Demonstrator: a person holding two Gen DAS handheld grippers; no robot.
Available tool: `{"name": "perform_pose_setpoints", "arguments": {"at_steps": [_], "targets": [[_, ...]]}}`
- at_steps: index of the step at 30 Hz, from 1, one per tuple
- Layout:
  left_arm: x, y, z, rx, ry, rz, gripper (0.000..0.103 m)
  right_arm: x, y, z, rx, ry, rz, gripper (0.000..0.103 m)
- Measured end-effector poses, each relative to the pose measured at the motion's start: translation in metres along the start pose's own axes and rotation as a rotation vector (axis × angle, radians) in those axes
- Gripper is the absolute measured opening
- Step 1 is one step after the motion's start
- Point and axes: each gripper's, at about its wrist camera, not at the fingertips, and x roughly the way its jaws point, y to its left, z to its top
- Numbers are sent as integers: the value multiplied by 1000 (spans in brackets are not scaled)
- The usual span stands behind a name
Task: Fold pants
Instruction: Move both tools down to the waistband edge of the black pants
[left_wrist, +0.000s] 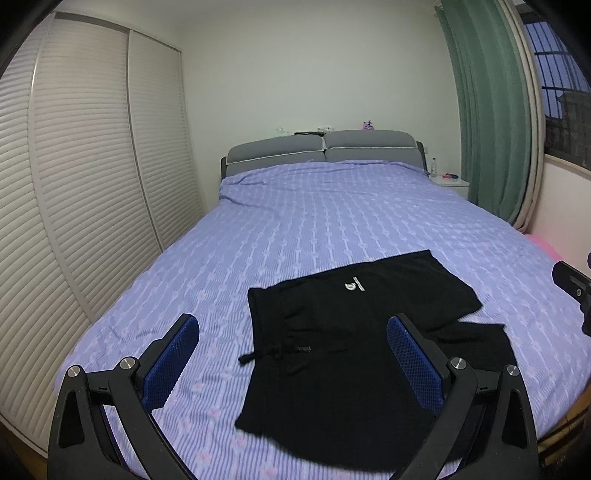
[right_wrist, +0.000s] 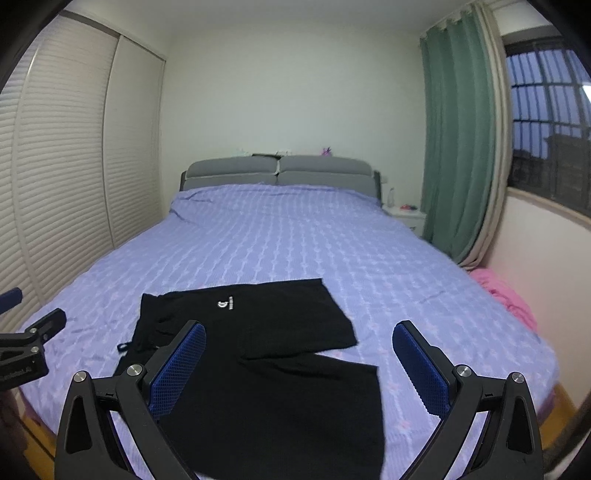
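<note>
A pair of black shorts (left_wrist: 332, 350) (right_wrist: 266, 350) lies spread flat on the near part of the bed, waistband and drawstring (left_wrist: 266, 352) to the left, both legs pointing right, a small white logo (left_wrist: 352, 285) on the far leg. My left gripper (left_wrist: 293, 332) hovers open above the waistband side, nothing between its blue pads. Over the legs, my right gripper (right_wrist: 299, 339) is also open and holds nothing. Each gripper shows at the edge of the other's view, as the right gripper (left_wrist: 576, 295) and the left gripper (right_wrist: 33, 339).
The bed (left_wrist: 314, 214) has a lilac patterned cover and a grey headboard (left_wrist: 321, 147). Louvred wardrobe doors (left_wrist: 92, 166) run along the left. A white nightstand (left_wrist: 448, 182), a green curtain (left_wrist: 487, 110) and a barred window stand right. A pink cloth (right_wrist: 506, 291) lies by the bed's right edge.
</note>
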Motion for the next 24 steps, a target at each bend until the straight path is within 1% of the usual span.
{"name": "perform_pose_setpoints", "arguments": {"at_steps": [3, 6, 7, 10, 13, 15, 18, 22, 24], "targets": [[27, -4, 10, -11, 13, -1, 103, 36, -3, 11, 4, 22, 10, 103], [69, -14, 24, -19, 41, -7, 103, 76, -8, 20, -13, 55, 1, 103], [77, -18, 25, -16, 47, -3, 103, 89, -10, 23, -20, 66, 4, 103], [114, -33, 38, -8, 74, -8, 103, 129, -16, 32, -58, 87, -2, 103], [155, -58, 55, 9, 95, -10, 103, 169, -20, 42, -99, 121, 3, 103], [183, -74, 66, 23, 118, -30, 103, 202, -25, 49, -126, 150, 26, 103], [225, -96, 82, 62, 154, -56, 103, 249, -32, 59, -142, 199, 70, 103], [289, -129, 99, 161, 221, -126, 103, 320, -40, 69, -190, 286, 115, 102], [311, -140, 105, 207, 232, -139, 103, 355, -43, 72, -228, 330, 142, 102]]}}
